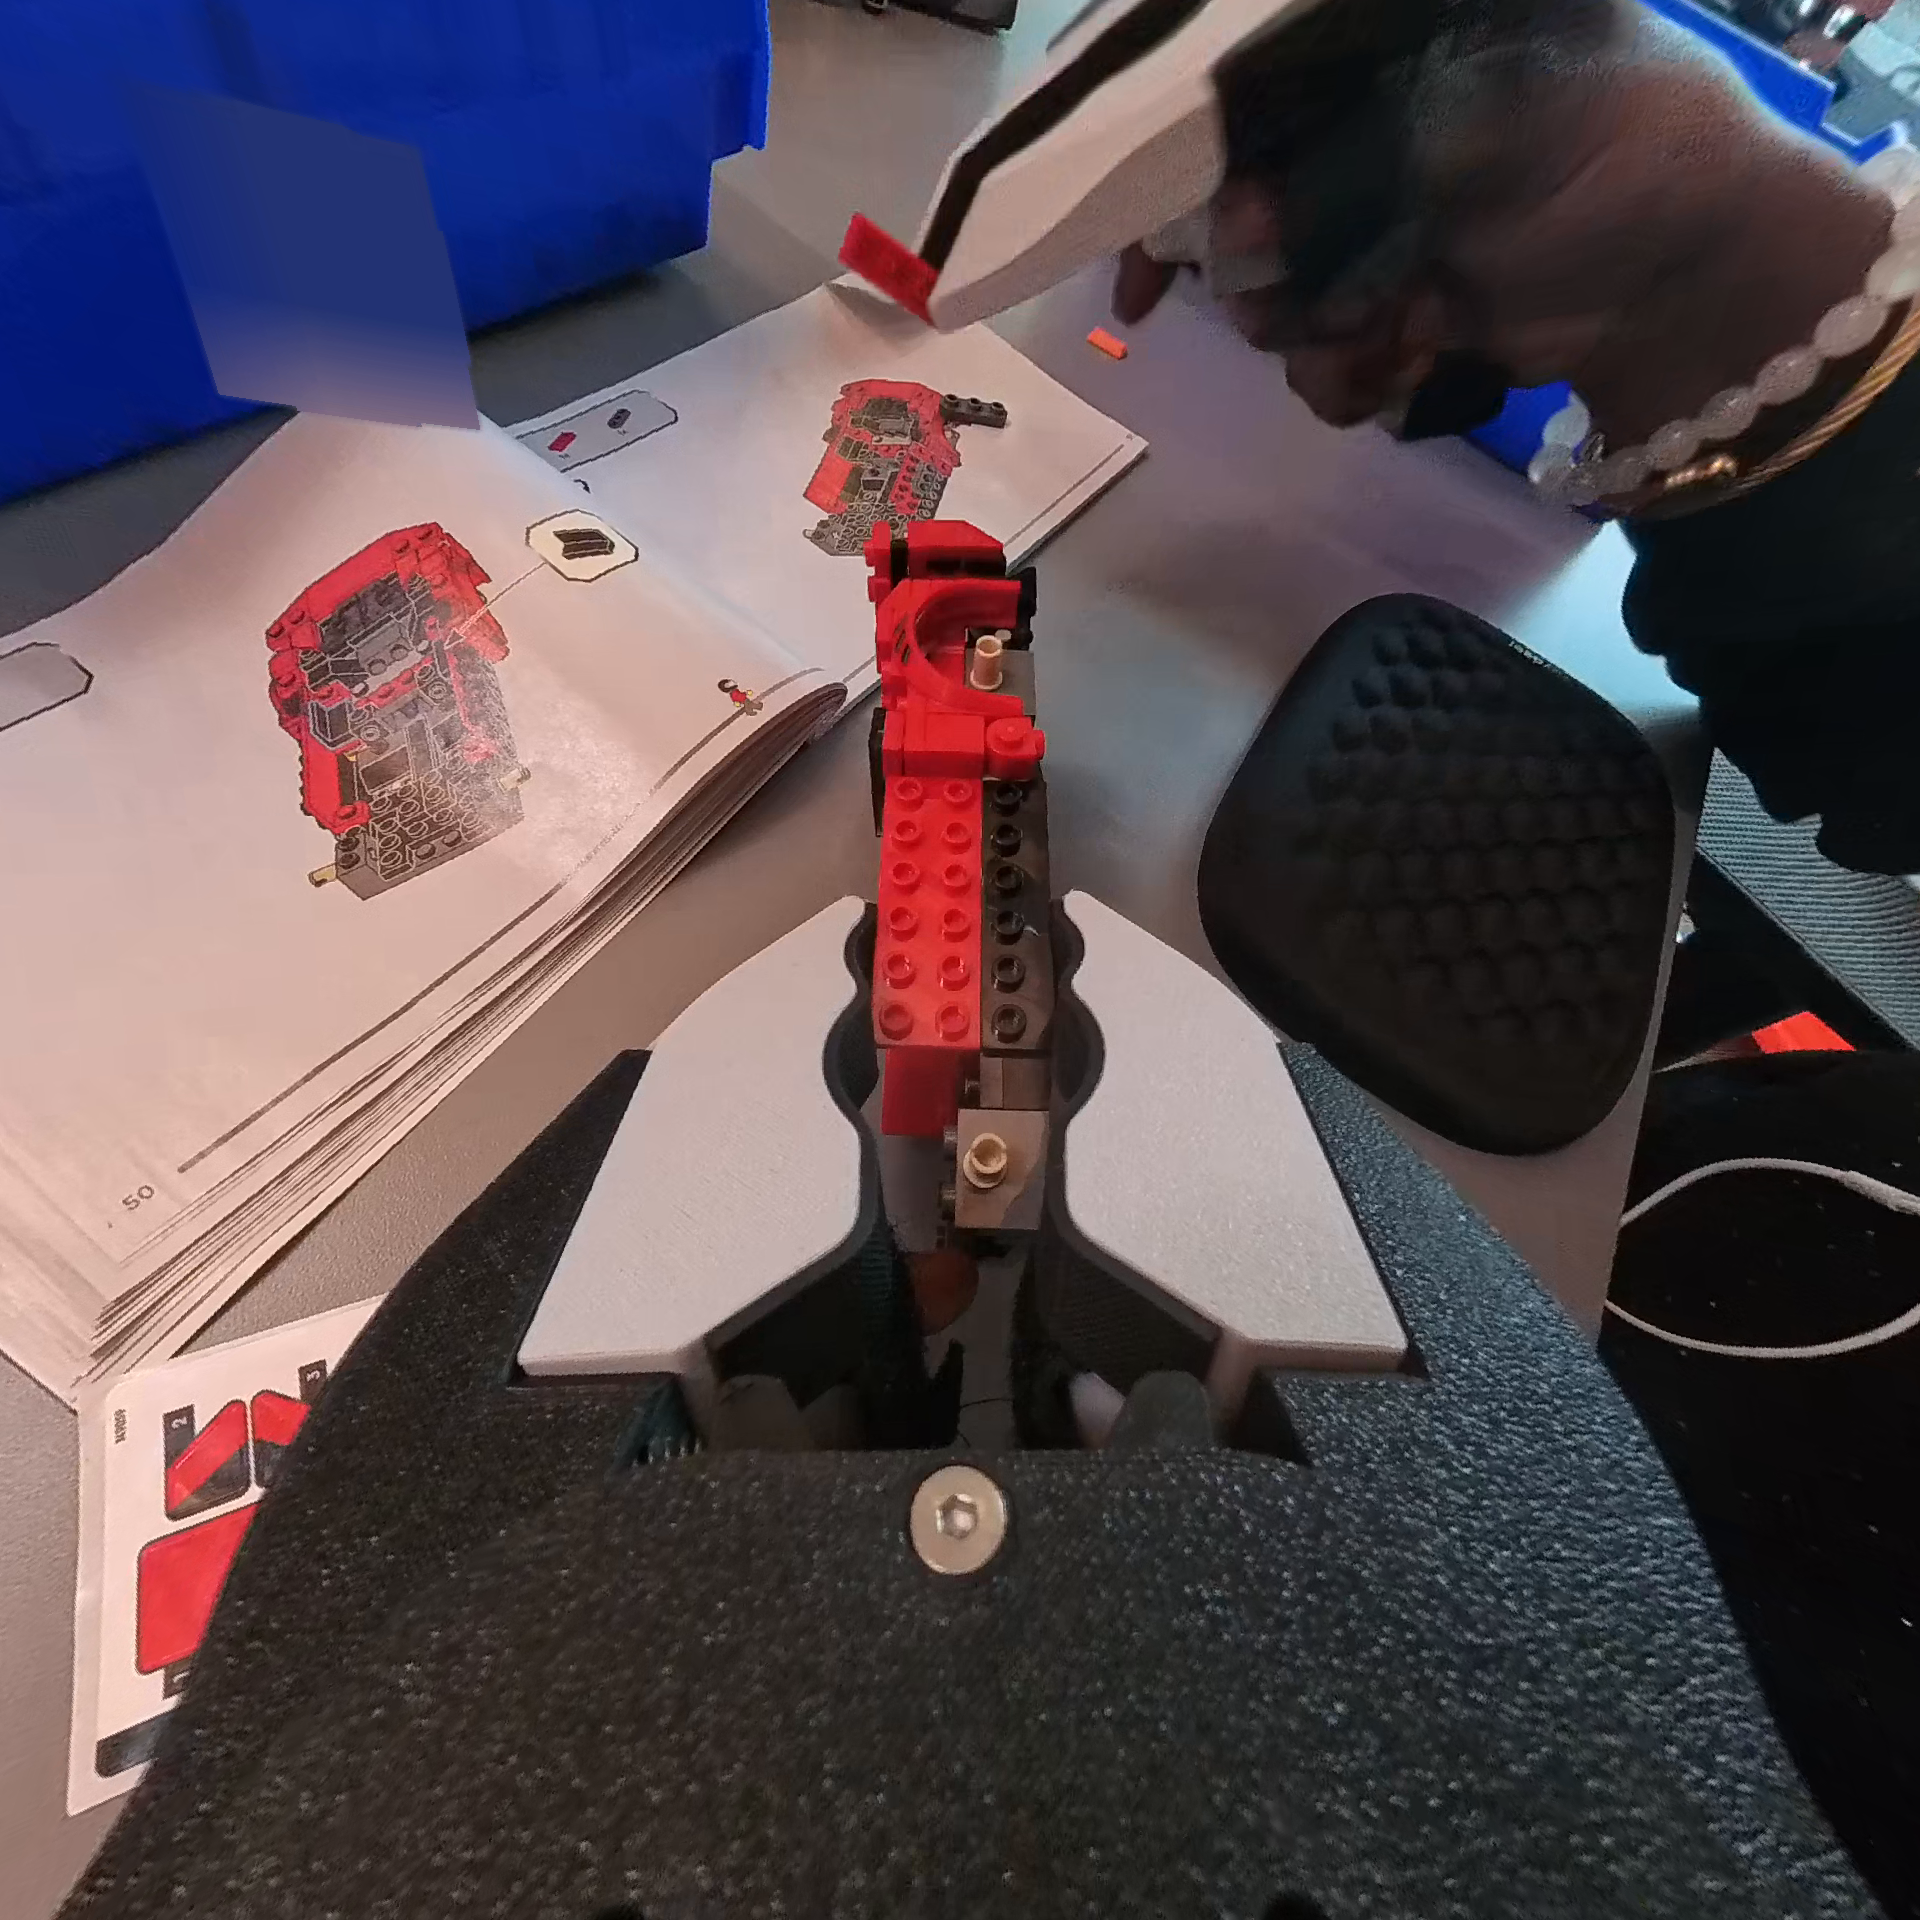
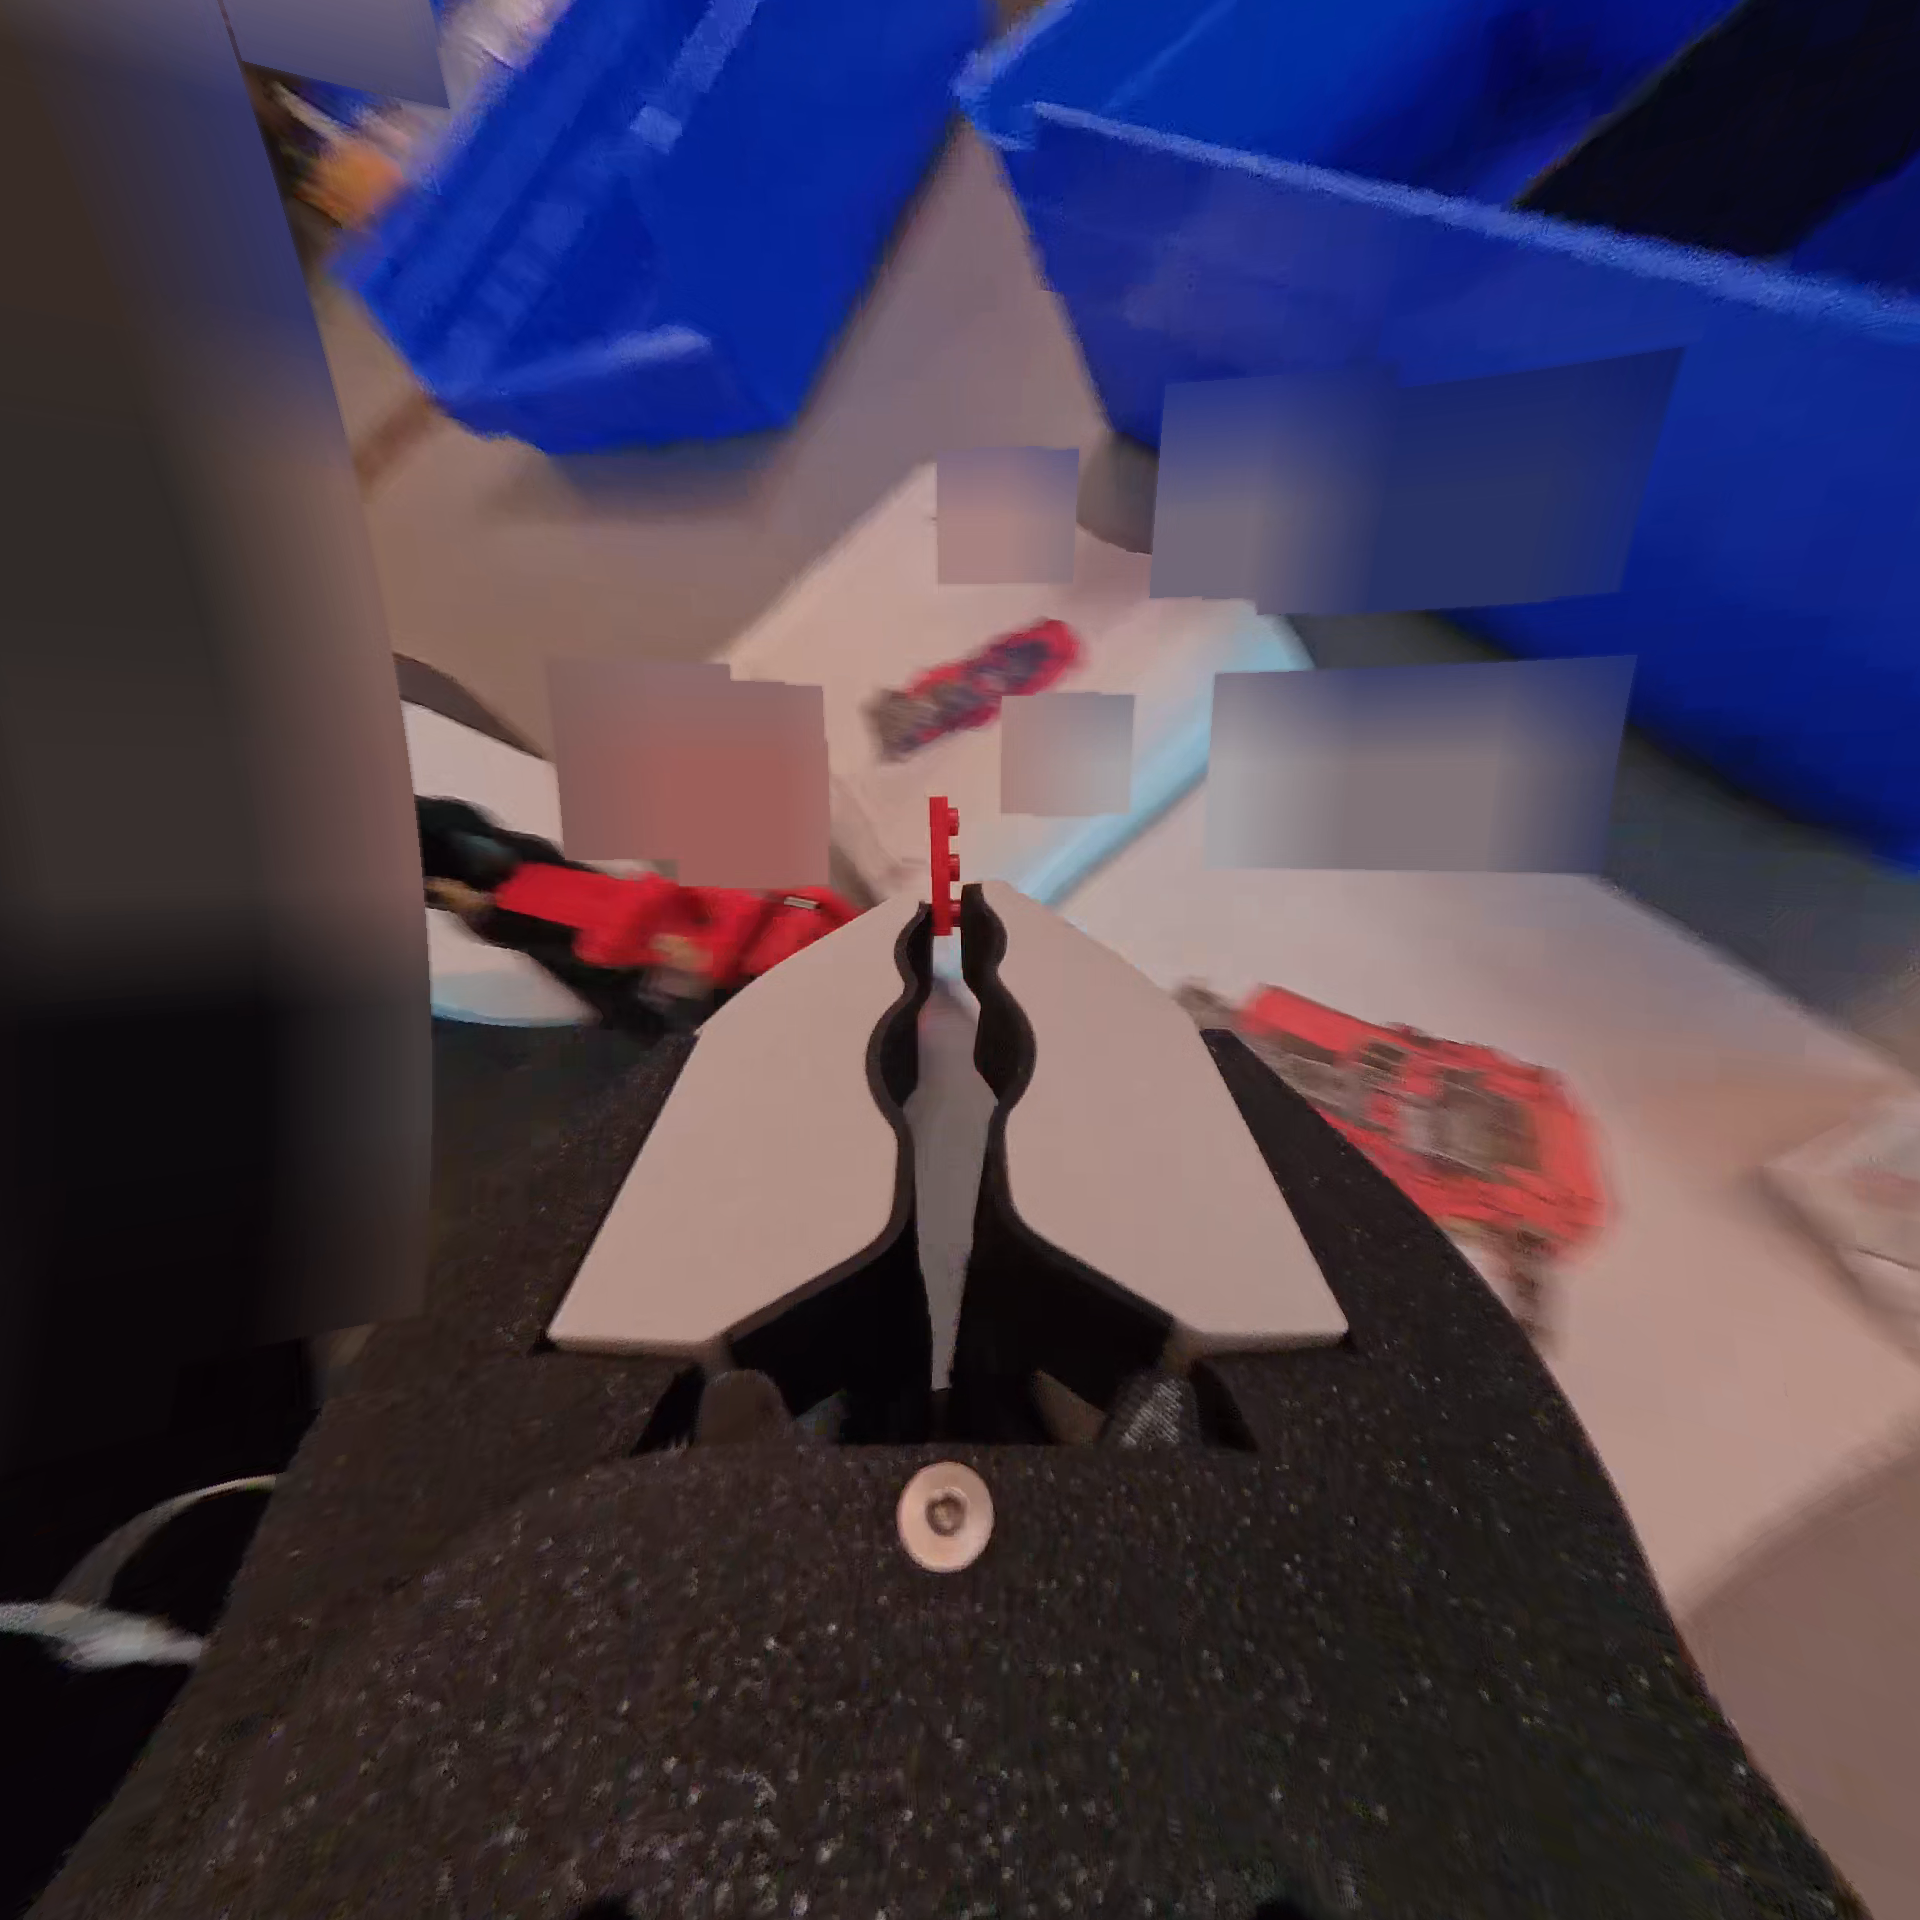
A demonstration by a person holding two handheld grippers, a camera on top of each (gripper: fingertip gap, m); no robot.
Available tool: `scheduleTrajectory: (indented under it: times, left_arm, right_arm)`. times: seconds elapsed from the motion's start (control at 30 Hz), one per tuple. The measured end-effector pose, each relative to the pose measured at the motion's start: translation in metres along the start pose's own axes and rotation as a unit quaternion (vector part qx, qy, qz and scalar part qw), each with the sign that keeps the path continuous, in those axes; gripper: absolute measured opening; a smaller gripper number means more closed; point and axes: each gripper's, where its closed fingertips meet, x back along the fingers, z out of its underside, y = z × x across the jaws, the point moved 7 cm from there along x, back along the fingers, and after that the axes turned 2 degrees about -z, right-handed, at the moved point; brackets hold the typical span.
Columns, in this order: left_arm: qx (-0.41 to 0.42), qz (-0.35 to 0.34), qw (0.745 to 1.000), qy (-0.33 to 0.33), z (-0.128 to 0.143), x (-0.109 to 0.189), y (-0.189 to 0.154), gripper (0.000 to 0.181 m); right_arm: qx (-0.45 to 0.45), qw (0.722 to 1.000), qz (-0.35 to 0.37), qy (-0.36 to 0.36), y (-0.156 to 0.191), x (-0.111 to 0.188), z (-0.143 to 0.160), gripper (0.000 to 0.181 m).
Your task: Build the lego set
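The open instruction booklet [image 1: 436, 831] lies on the tabletop [image 1: 1195, 582] at nine o'clock. The left gripper [image 1: 961, 935] clamps the red-and-black lego car body [image 1: 956, 883], pointing toward twelve. At one o'clock the right gripper [image 2: 945, 904] hangs above the booklet – pinching a small red plate [image 2: 943, 862].

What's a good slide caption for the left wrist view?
Left gripper clamps the half-built red car; right gripper brings a red plate.

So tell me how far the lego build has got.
Partly done: the left hand-held gripper clamps a red and black car body, studs and axle pins bare. In hand: the right hand-held gripper pinches a red plate. Left: attaching it, wheels, later booklet steps.
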Motion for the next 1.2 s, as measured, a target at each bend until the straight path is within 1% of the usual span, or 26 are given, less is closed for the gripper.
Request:
scheduleTrajectory:
  times: [0.03, 0.07, 0.1, 0.13, 0.2, 0.27, 0.3, 0.33, 0.37, 0.4, 0.47, 0.53, 0.6, 0.63, 0.7, 0.77, 0.8, 0.87, 0.9, 0.93, 0.97, 1.03, 1.1, 1.2]
  left_arm:
    - [-0.002, -0.001, 1.0, 0.0, 0.0, 0.0, 0.0, 0.03]
    - [-0.004, -0.001, 1.0, 0.0, 0.0, 0.0, -0.001, 0.03]
    - [-0.006, -0.002, 1.0, -0.001, 0.001, 0.0, -0.001, 0.03]
    - [-0.007, -0.002, 1.0, -0.001, 0.001, 0.0, -0.001, 0.03]
    - [-0.009, -0.003, 1.0, -0.002, 0.001, 0.0, -0.001, 0.03]
    - [-0.011, -0.003, 1.0, -0.002, 0.001, 0.0, -0.002, 0.03]
    - [-0.013, -0.004, 1.0, -0.002, 0.001, 0.0, -0.002, 0.03]
    - [-0.016, -0.004, 1.0, -0.002, 0.001, 0.0, -0.002, 0.03]
    - [-0.019, -0.003, 1.0, -0.002, 0.002, 0.0, -0.003, 0.03]
    - [-0.023, -0.002, 1.0, 0.0, 0.002, 0.0, -0.003, 0.03]
    - [-0.03, -0.001, 1.0, 0.001, 0.002, -0.001, -0.005, 0.03]
    - [-0.031, -0.001, 1.0, 0.002, 0.003, -0.001, -0.005, 0.029]
    - [-0.026, 0.001, 1.0, 0.002, 0.003, -0.001, -0.004, 0.029]
    - [-0.023, 0.003, 1.0, 0.002, 0.003, -0.001, -0.004, 0.029]
    - [-0.019, 0.004, 1.0, 0.002, 0.003, -0.001, -0.003, 0.029]
    - [-0.02, 0.004, 1.0, 0.002, 0.003, 0.0, -0.004, 0.029]
    - [-0.02, 0.004, 1.0, 0.002, 0.003, -0.001, -0.004, 0.029]
    - [-0.02, 0.005, 1.0, 0.003, 0.003, -0.001, -0.004, 0.029]
    - [-0.019, 0.005, 1.0, 0.004, 0.003, -0.001, -0.004, 0.029]
    - [-0.02, 0.005, 1.0, 0.005, 0.003, -0.001, -0.004, 0.029]
    - [-0.02, 0.005, 1.0, 0.006, 0.003, -0.001, -0.004, 0.029]
    - [-0.022, 0.006, 1.0, 0.009, 0.004, -0.002, -0.004, 0.029]
    - [-0.025, 0.007, 1.0, 0.011, 0.004, -0.002, -0.005, 0.029]
    - [-0.026, 0.008, 1.0, 0.012, 0.004, -0.002, -0.005, 0.029]
  right_arm:
    - [0.041, 0.996, 0.07, 0.019, -0.008, 0.002, 0.002, 0.005]
    - [0.09, 0.984, 0.147, 0.047, -0.017, 0.004, 0.004, 0.005]
    - [0.134, 0.965, 0.211, 0.078, -0.023, 0.006, 0.007, 0.005]
    - [0.163, 0.948, 0.253, 0.106, -0.026, 0.005, 0.009, 0.005]
    - [0.196, 0.923, 0.296, 0.147, -0.028, -0.001, 0.015, 0.005]
    - [0.214, 0.905, 0.317, 0.187, -0.028, -0.009, 0.023, 0.005]
    - [0.215, 0.902, 0.313, 0.206, -0.027, -0.013, 0.027, 0.005]
    - [0.21, 0.905, 0.301, 0.217, -0.025, -0.017, 0.031, 0.005]
    - [0.199, 0.913, 0.279, 0.22, -0.023, -0.02, 0.033, 0.006]
    - [0.182, 0.924, 0.255, 0.218, -0.021, -0.021, 0.034, 0.011]
    - [0.149, 0.945, 0.201, 0.212, -0.019, -0.02, 0.033, 0.018]
    - [0.132, 0.959, 0.149, 0.204, -0.017, -0.015, 0.029, 0.025]
    - [0.134, 0.964, 0.102, 0.204, -0.016, -0.01, 0.026, 0.028]
    - [0.143, 0.964, 0.098, 0.202, -0.019, -0.007, 0.023, 0.025]
    - [0.184, 0.951, 0.148, 0.198, -0.034, 0.0, 0.018, 0.009]
    - [0.238, 0.919, 0.234, 0.211, -0.051, 0.004, 0.015, 0.006]
    - [0.268, 0.902, 0.252, 0.226, -0.054, 0.003, 0.018, 0.006]
    - [0.295, 0.881, 0.256, 0.268, -0.052, -0.007, 0.031, 0.01]
    - [0.303, 0.876, 0.252, 0.279, -0.048, -0.011, 0.037, 0.005]
    - [0.316, 0.871, 0.259, 0.273, -0.044, -0.012, 0.037, 0.007]
    - [0.312, 0.873, 0.255, 0.273, -0.042, -0.012, 0.038, 0.007]
    - [0.264, 0.9, 0.226, 0.264, -0.039, -0.012, 0.037, 0.01]
    - [0.213, 0.924, 0.19, 0.257, -0.039, -0.01, 0.036, 0.021]
    - [0.178, 0.942, 0.138, 0.248, -0.036, -0.006, 0.033, 0.026]
